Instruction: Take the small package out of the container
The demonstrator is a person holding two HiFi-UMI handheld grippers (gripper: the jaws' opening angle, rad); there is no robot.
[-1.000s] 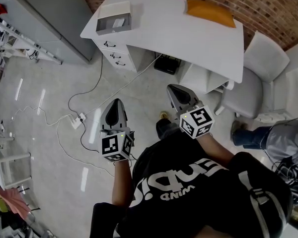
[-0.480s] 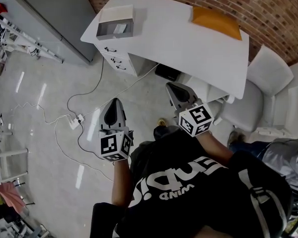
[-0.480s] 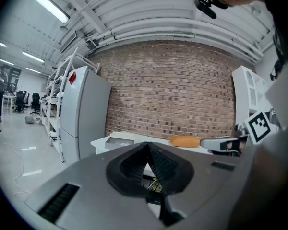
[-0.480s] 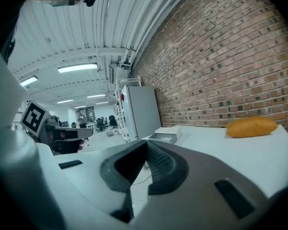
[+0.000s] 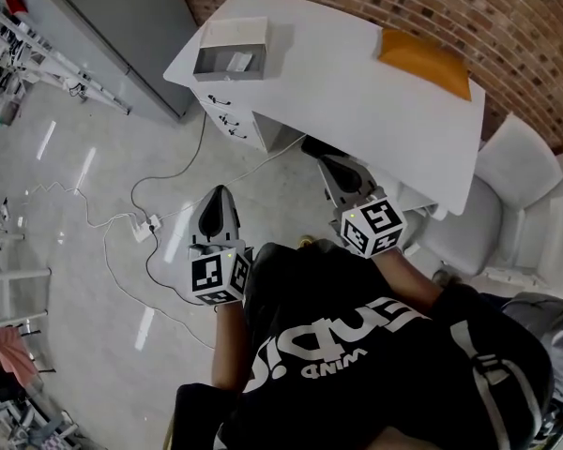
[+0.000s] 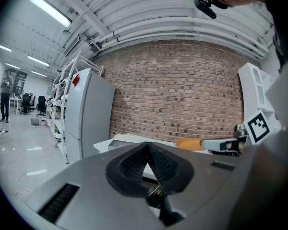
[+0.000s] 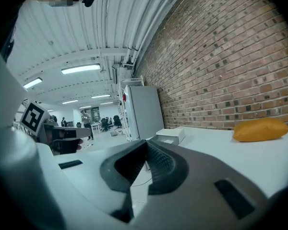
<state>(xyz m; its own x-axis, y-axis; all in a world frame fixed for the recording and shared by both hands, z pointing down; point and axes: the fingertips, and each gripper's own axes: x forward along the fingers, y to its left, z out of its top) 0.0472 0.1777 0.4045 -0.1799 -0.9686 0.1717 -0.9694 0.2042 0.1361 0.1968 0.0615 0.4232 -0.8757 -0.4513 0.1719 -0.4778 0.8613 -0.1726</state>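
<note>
Head view: left gripper (image 5: 216, 193) and right gripper (image 5: 332, 164) jaws together, nothing held; container (image 5: 225, 73) holding small package (image 5: 238, 61) at desk (image 5: 357, 92) left corner.

white rectangular desk (image 5: 357, 82): smooth matt top | red brick wall (image 5: 422, 3): rough, matt | pale grey floor (image 5: 75, 261): glossy, mirrors lamps | left gripper (image 6: 146, 147), right gripper (image 7: 145, 145): smooth matt grey plastic shells, black ribbed pads (image 6: 161, 164) | orange soft pouch (image 5: 424, 62): matt | person's black T-shirt (image 5: 375, 364): cloth, white print | tall grey cabinet (image 5: 122, 26): smooth, metal-like

A white table (image 5: 357, 82) carries a grey container (image 5: 225, 75) and an orange pouch (image 5: 424, 62).
</note>
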